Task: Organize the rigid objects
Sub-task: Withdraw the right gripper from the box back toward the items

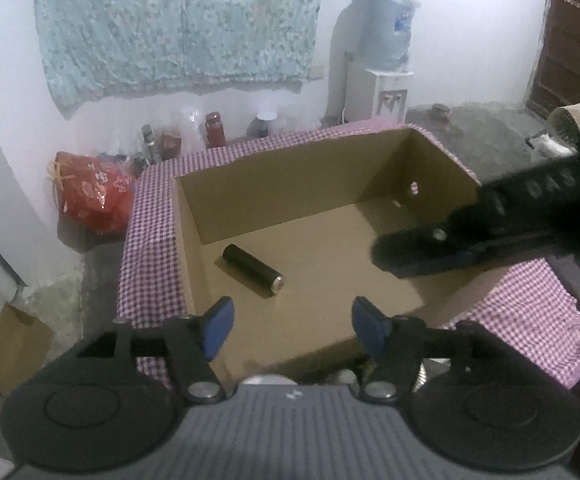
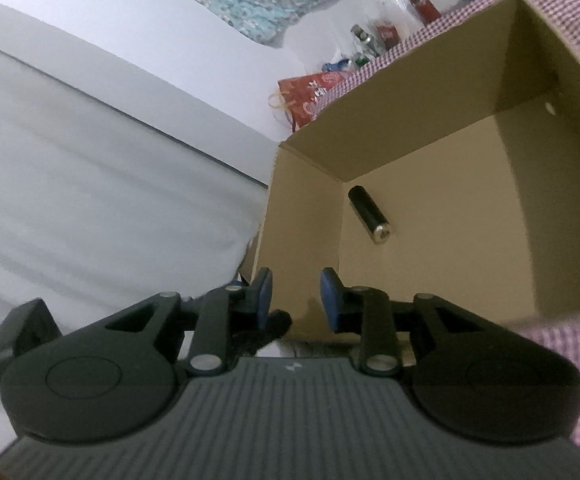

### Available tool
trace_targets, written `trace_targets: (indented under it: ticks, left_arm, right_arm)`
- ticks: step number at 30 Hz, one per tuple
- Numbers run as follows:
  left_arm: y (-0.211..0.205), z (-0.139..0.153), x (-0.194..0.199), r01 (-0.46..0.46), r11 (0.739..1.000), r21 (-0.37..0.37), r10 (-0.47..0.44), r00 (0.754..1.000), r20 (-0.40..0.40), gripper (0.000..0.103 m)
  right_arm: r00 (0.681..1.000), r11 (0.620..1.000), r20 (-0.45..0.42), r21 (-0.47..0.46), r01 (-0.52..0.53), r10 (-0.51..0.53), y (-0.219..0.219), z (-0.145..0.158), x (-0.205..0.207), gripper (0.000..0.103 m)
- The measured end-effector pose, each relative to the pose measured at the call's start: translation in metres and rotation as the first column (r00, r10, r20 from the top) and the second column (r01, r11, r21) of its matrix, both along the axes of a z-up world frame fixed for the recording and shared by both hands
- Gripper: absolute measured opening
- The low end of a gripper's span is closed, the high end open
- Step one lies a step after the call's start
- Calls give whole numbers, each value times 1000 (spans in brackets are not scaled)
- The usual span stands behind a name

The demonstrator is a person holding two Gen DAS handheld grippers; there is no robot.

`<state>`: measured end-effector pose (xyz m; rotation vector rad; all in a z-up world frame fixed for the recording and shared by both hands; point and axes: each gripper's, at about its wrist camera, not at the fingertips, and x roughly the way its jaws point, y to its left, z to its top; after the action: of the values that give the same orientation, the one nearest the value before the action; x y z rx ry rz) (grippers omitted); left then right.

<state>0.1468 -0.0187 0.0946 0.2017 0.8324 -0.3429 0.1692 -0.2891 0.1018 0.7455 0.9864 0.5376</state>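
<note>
Ahead of my left gripper (image 1: 292,326) sits the open cardboard box (image 1: 290,184), on a worktop covered in purple checked cloth (image 1: 150,216). I have that gripper tilted down over the box's near edge, its jaws standing wide apart with nothing between the blue pads (image 1: 220,330). Just beyond them, lying on its side on the box floor, is the black cylinder (image 1: 252,270) with its metal end nearest me. My right gripper (image 2: 294,300) reaches in from the right over the box in the left view; in its own view it points down at the box's near corner, jaws narrowly parted and empty, the cylinder (image 2: 368,214) ahead.
</note>
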Motion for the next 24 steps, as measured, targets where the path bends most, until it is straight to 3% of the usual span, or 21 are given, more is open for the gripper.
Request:
trace_targets:
  ticks: [9,13,24]
  left_arm:
    - [-5,9,-45,-9,1000,-6,10,999,36,79]
    - [-9,5,-57,-10,1000,-12,11,1000,30,80]
    - [-21,-33,-86,16,999,-34,-17,999,-41,80]
  right_arm:
    - [999,1000,51,27,9,-10,-16,3,-72,39]
    - [997,999,69,-4,40,-40,-20,-4,-97,43]
    - [985,986,73,-37,162,-159,-37,-44,-153,48]
